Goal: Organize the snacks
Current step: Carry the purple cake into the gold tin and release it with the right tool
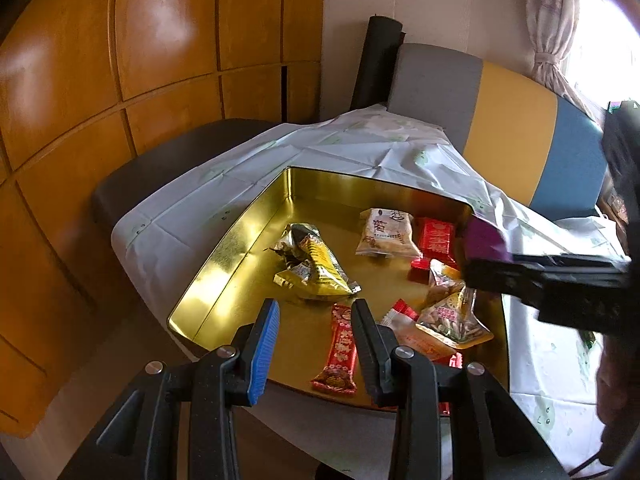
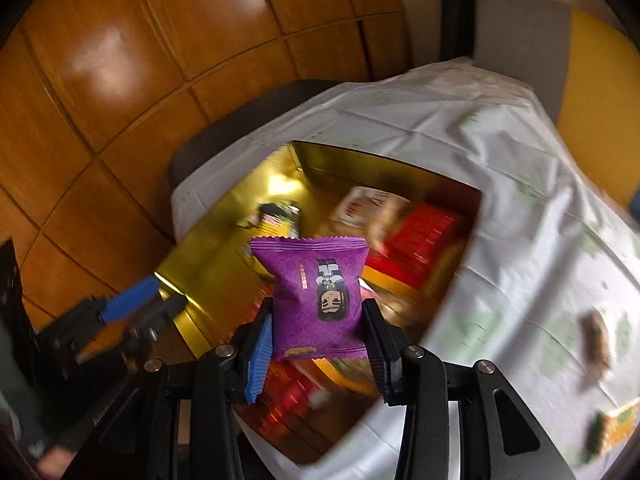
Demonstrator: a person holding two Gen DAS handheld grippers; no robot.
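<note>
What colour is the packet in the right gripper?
Purple packet with a cartoon face; clearest in the right wrist view.

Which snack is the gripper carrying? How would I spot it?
Find the big gold tin on the white tablecloth. Just above it, the right gripper holds a small puffy purple packet between its fingers. It is the only purple snack, with a cartoon face printed on it.

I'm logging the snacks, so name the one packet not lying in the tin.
The purple packet: it sits between the right gripper fingers above the gold tin, while the others lie on the tin's floor.
</note>
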